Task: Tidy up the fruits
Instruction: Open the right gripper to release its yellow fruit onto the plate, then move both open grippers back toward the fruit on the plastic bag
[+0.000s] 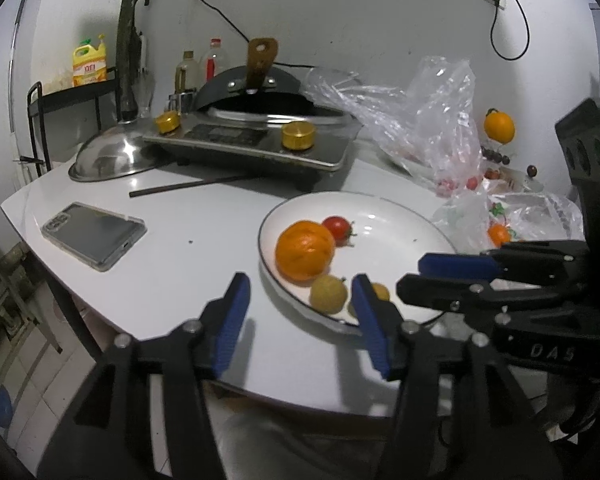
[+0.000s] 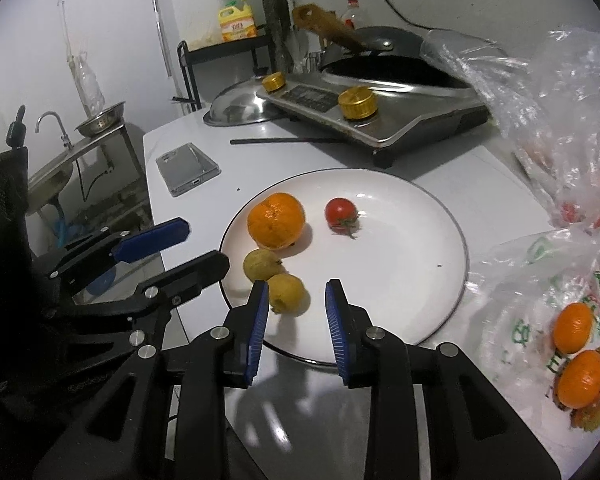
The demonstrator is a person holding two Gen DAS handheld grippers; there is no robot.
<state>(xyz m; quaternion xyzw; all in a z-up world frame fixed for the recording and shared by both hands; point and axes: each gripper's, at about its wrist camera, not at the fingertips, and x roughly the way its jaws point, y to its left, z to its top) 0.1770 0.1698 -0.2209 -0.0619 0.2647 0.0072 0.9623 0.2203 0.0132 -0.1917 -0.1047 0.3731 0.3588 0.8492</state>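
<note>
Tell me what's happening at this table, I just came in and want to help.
A person is sorting fruit with two handheld grippers. The plate holds an orange, a tomato and two small yellow fruits. More oranges wait in the bag at right. Both the left gripper and the right gripper hover empty at the plate's near edge, fingers apart.

left tool (image 1: 300, 300): jaws apart, empty | plate (image 1: 400, 216): orange (image 1: 305, 251), tomato (image 1: 338, 229)
</note>
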